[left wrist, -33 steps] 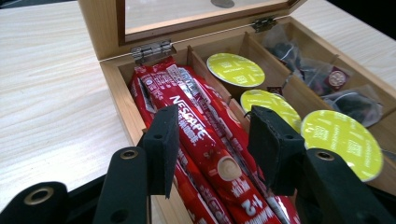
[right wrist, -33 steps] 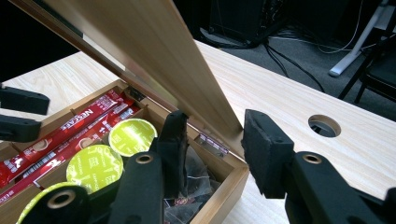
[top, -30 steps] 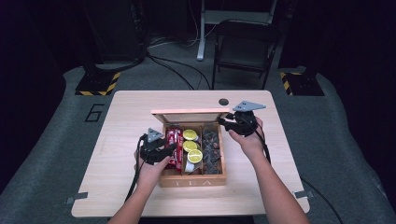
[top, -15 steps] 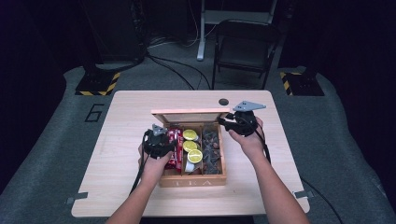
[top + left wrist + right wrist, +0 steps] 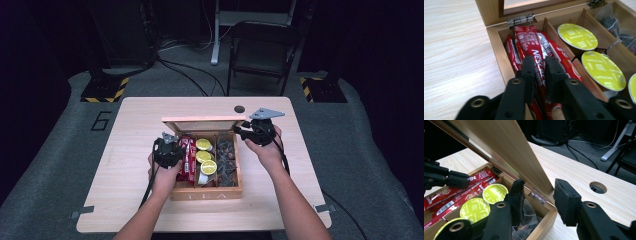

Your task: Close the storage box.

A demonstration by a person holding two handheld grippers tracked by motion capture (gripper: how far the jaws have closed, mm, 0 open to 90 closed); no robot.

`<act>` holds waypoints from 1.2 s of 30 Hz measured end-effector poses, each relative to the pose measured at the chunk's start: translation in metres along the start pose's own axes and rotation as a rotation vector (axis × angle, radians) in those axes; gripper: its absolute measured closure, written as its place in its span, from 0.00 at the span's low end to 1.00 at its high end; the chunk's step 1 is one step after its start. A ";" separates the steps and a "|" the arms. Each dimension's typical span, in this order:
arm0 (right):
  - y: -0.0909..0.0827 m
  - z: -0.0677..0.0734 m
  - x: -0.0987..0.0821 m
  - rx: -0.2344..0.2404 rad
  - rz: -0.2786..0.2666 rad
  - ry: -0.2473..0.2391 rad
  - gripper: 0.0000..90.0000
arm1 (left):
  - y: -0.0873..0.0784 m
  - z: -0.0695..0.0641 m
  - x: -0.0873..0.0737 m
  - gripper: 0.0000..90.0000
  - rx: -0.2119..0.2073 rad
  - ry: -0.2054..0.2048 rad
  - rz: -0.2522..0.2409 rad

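An open wooden tea box (image 5: 206,192) sits mid-table with its lid (image 5: 200,124) raised at the back. Red coffee sticks (image 5: 188,157) fill its left compartment, yellow-topped capsules (image 5: 204,155) the middle, dark tea bags (image 5: 226,160) the right. My left gripper (image 5: 539,67) reaches into the left compartment. Its jaws have just been closing and now pinch one red coffee stick (image 5: 530,45). My right gripper (image 5: 537,195) is shut on the right end of the lid (image 5: 499,145), one jaw inside the box and one outside, and the lid stands tilted open.
The box's left wall (image 5: 499,47) and a lid hinge (image 5: 520,20) lie close to my left jaws. A round hole (image 5: 239,108) sits in the tabletop behind the box. A folding chair (image 5: 262,47) and cables are on the floor beyond the table.
The left gripper's jaws have narrowed onto a red coffee stick, with the hand shifting only slightly. The right gripper and the lid have stayed where they were.
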State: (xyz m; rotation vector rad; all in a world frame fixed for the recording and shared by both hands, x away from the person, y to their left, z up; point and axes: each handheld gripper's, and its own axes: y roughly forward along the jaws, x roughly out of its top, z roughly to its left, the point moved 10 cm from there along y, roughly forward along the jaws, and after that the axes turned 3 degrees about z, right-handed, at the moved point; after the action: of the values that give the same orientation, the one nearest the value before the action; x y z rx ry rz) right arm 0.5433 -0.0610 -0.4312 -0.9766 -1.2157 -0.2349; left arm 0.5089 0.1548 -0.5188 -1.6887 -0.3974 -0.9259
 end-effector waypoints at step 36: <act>0.000 0.000 0.000 0.000 -0.004 0.000 0.67 | -0.039 0.027 0.006 0.93 0.028 -0.005 -0.013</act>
State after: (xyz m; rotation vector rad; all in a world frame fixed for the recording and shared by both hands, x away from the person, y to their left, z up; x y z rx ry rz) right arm 0.5438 -0.0611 -0.4310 -0.9746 -1.2178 -0.2386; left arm 0.4961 0.1914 -0.4908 -1.6653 -0.4225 -0.9219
